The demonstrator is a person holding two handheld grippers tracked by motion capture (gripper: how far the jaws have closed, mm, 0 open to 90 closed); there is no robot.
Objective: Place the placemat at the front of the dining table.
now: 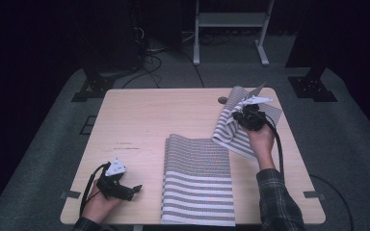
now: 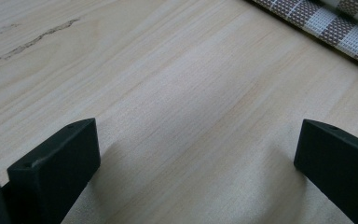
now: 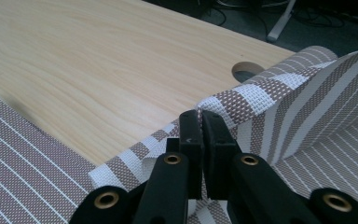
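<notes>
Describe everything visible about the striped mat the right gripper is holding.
The far striped mat looks like woven mesh, brown and white bands on one face, thin white lines on the other. It lies at the table's far right beside a round hole. The right gripper, jaws shut, pinches its edge and lifts it into a fold, the rest lying on the table.

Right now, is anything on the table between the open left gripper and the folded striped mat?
Nothing visible. The left gripper rests open on bare table, with clear wood up to the folded striped mat. The right gripper pinches the other mat.
</notes>
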